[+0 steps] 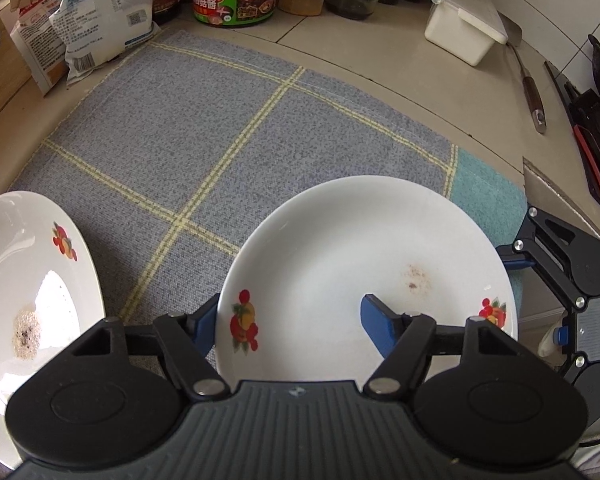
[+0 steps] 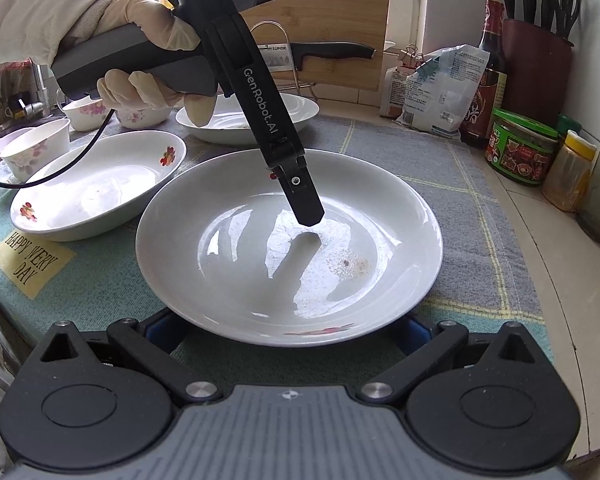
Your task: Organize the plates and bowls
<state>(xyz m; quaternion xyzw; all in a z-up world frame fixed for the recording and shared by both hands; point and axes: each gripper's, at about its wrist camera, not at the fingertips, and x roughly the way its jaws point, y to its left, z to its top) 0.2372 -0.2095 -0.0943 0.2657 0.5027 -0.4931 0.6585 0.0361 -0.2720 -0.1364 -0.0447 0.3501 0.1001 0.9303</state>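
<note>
Three small bowls (image 2: 36, 150) stand far left on the table (image 2: 548, 240). Three white plates lie flat: one left (image 2: 96, 188), one far (image 2: 248, 120), one central (image 2: 288, 248). The left hand-held gripper (image 1: 288, 320), pointing steeply down, straddles the central plate's rim without gripping. The right hand-held gripper (image 2: 288, 332) sits at its near edge, fingers wide, hidden beneath.

L gripper (image 1: 290, 320): tilted steeply down, jaws apart, straddling rim | gloved L hand (image 2: 140, 52) on handle | R gripper (image 2: 290, 330): low, jaws wide, tips hidden
</note>
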